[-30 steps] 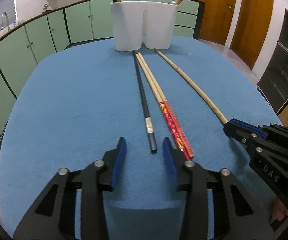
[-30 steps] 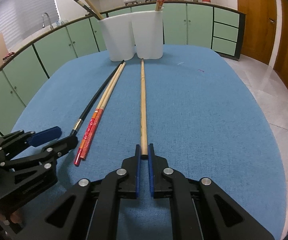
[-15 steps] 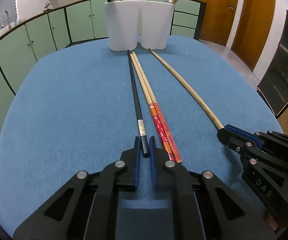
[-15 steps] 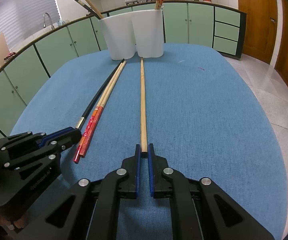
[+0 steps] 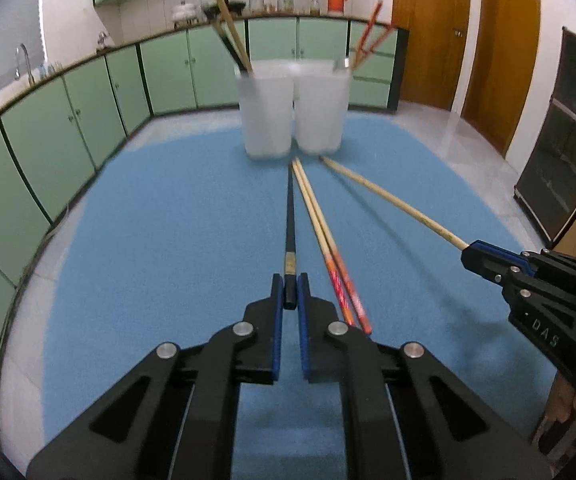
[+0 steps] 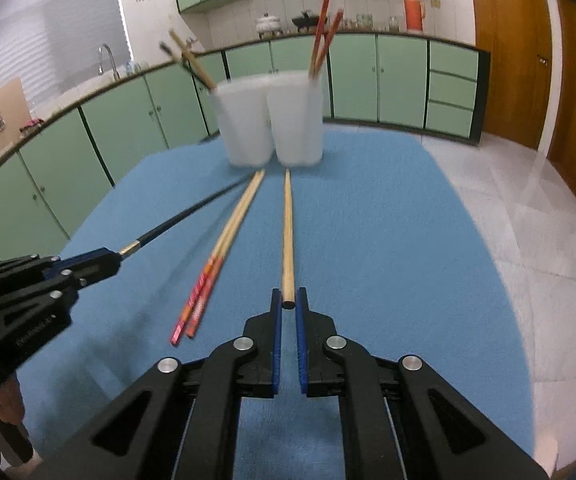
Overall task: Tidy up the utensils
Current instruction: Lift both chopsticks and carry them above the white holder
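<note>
The left gripper [image 5: 289, 290] has its blue pads pinched on the near end of a black chopstick [image 5: 290, 220], which has a pale band just ahead of the pads. Its jaws have just been closing, and the stick now sits clamped between them. The far tip of the black chopstick points toward the white holder at the far edge of the blue table [image 5: 148, 240].

Just right of it, a pair of red-ended chopsticks [image 5: 319, 236] lies flat on the blue cloth, the two side by side and touching, red ends toward the near edge and pale tips near the foot of the holder.

Further right, the right gripper [image 6: 289, 304] is pressed together on the near end of a plain wooden chopstick [image 6: 287, 232], which also runs toward the holder.

The white two-cup holder [image 5: 293, 112] stands upright at the far edge of the table. Its left cup holds a dark stick and a wooden one, leaning left; its right cup holds red sticks, leaning right.

Behind the table runs a row of green cabinets [image 5: 68, 120], with wooden doors [image 5: 499, 48] to the right.
</note>
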A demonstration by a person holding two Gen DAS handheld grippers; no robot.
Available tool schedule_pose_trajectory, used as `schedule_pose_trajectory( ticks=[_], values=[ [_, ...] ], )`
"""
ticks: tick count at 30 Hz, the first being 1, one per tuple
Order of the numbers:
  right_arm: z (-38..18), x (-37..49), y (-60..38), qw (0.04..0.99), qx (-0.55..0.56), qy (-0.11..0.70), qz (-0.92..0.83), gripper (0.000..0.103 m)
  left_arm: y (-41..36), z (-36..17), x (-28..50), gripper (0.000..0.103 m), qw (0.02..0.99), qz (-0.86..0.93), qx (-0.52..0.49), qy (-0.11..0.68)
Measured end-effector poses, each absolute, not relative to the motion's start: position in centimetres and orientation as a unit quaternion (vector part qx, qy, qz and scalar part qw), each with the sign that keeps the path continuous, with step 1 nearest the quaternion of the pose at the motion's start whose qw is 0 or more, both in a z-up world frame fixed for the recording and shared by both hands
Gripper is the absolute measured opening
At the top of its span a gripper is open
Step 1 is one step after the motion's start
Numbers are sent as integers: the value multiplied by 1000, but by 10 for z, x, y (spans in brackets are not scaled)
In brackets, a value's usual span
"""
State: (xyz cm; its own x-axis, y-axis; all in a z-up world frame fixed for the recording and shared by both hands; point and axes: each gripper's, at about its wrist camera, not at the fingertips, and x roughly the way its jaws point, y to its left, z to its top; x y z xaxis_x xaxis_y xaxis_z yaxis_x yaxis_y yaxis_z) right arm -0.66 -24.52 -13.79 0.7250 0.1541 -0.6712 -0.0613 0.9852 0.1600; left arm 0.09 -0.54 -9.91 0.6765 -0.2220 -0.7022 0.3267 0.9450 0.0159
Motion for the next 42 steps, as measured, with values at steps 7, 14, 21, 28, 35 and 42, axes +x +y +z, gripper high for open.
schedule_pose_trajectory(
  ticks=[7, 14, 21, 28, 35, 42],
  values=[
    [-85, -12, -258, 947, 69, 307, 68, 6, -3, -42, -7, 6, 937, -155, 69, 306],
    [-44, -4, -271, 957, 85, 263, 85, 6, -10, -10, 0, 6, 947, -164, 60, 270],
    [-16, 11, -274, 961, 88, 245, 99, 6, -17, 8, 10, 6, 950, -172, 54, 254],
    [0, 29, -271, 961, 81, 240, 110, 6, -15, 24, 20, 6, 954, -178, 35, 239],
    [8, 36, -270, 963, 78, 231, 114, 6, -12, 36, 27, 6, 958, -179, 26, 223],
    [28, 42, -269, 969, 76, 207, 115, 6, -13, 53, 39, 6, 964, -177, 17, 198]
  ],
)
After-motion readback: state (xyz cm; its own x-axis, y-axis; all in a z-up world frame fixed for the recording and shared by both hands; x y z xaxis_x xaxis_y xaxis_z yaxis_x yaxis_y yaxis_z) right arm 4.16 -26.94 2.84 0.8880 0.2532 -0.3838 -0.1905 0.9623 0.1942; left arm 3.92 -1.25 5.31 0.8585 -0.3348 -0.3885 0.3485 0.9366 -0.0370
